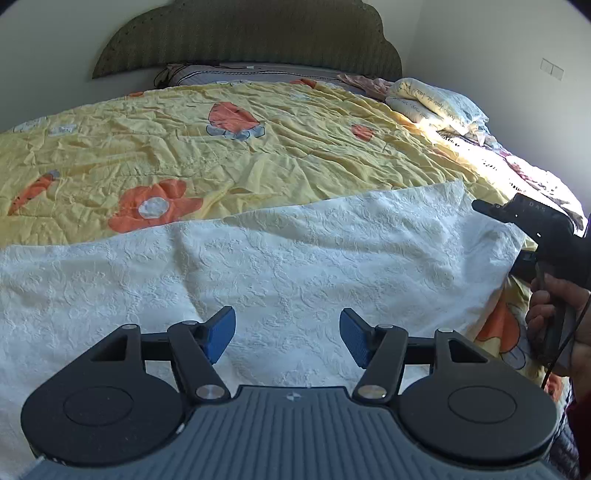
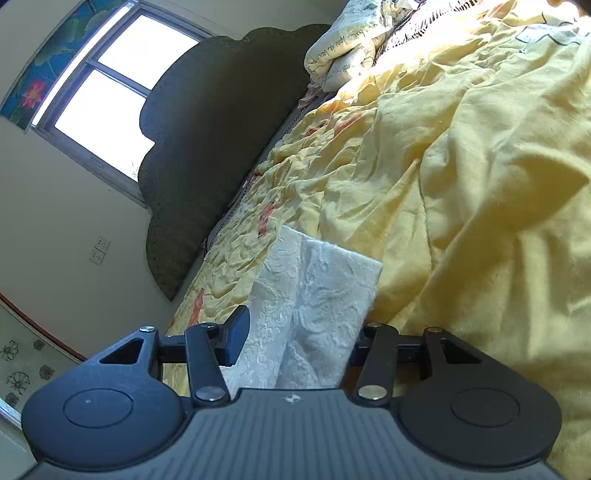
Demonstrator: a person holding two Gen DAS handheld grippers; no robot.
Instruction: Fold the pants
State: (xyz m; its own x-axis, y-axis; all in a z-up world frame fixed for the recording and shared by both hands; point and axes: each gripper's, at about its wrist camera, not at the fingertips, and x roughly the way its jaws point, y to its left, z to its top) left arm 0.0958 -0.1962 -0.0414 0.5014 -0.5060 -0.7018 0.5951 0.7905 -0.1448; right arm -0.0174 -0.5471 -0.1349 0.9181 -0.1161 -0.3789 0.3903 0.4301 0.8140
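White textured pants (image 1: 280, 266) lie spread flat across the near part of a bed. My left gripper (image 1: 287, 334) hovers just above them, open and empty, blue pads (image 1: 221, 332) wide apart. My right gripper shows at the right edge of the left wrist view (image 1: 524, 221), held by a hand at the pants' right end. In the right wrist view the right gripper (image 2: 295, 338) is open, and the end of the pants (image 2: 317, 306) lies between its jaws. The cloth hides its right pad.
A yellow quilt (image 1: 258, 147) with orange flowers covers the bed. A dark headboard (image 1: 251, 33) stands at the back. A folded cream blanket (image 1: 432, 99) lies at the far right. A window (image 2: 110, 85) and wall sockets (image 2: 99, 251) are on the wall.
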